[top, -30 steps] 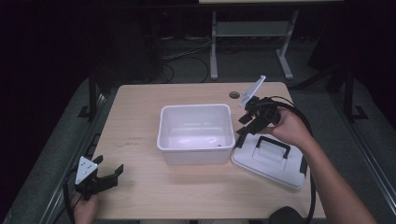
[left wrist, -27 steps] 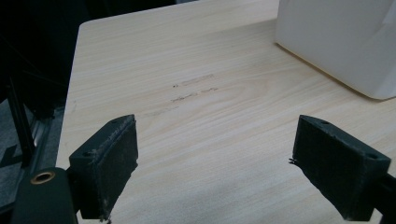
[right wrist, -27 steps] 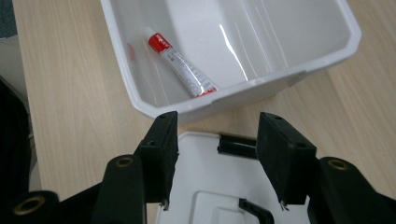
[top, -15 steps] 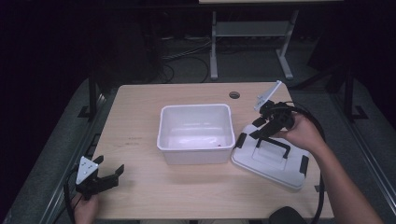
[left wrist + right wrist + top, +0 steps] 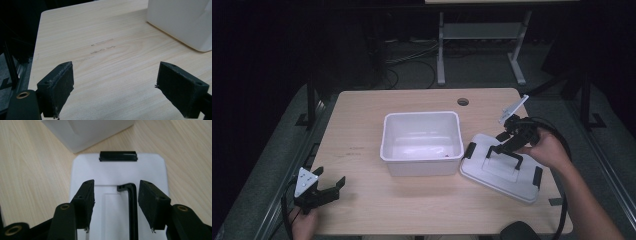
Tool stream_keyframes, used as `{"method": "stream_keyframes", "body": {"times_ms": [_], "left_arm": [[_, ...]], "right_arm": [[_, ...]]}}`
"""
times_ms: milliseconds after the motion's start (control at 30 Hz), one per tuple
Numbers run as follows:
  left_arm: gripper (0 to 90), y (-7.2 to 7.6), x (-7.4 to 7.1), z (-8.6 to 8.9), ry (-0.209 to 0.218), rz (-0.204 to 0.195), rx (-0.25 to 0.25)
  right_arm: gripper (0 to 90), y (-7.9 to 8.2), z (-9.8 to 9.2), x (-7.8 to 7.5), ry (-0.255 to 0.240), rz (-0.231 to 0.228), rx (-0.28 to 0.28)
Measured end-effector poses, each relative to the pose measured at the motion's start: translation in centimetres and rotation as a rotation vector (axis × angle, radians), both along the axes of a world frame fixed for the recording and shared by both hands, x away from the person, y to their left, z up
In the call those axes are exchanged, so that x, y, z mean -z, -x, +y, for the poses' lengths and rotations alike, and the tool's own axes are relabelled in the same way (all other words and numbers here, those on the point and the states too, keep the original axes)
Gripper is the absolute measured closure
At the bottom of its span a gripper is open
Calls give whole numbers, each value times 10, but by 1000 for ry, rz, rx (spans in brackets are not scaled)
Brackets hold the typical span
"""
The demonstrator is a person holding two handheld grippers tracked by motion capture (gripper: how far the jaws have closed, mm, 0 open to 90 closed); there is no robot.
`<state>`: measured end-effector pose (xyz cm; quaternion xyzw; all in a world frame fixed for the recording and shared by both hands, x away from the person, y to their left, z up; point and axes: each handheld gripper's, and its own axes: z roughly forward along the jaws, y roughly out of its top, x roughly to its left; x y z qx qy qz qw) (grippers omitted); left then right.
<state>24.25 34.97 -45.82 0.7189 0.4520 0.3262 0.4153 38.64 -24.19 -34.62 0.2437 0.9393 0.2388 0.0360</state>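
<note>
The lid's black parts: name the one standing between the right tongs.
It is the handle, the thin raised bar on the middle of the lid. The clips sit flat on the lid's edges, clear of the open right tongs.

The high view looks forward and down over the whole table [image 5: 362,135], while each gripper view looks close along its own jaws at the tabletop, both sharing the white bin [image 5: 422,142] with the high view.
</note>
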Motion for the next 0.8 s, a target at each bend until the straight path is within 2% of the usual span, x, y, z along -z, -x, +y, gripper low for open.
{"method": "stream_keyframes", "body": {"times_ms": [433, 500, 800], "left_arm": [[134, 1, 0, 4, 4, -2, -16], [134, 1, 0, 4, 1, -1, -14], [134, 1, 0, 4, 0, -1, -16]], "right_arm": [[474, -5, -25, 30, 14, 46, 61], [477, -6, -27, 32, 1, 50, 70], [544, -10, -33, 47, -3, 77, 82]]}}
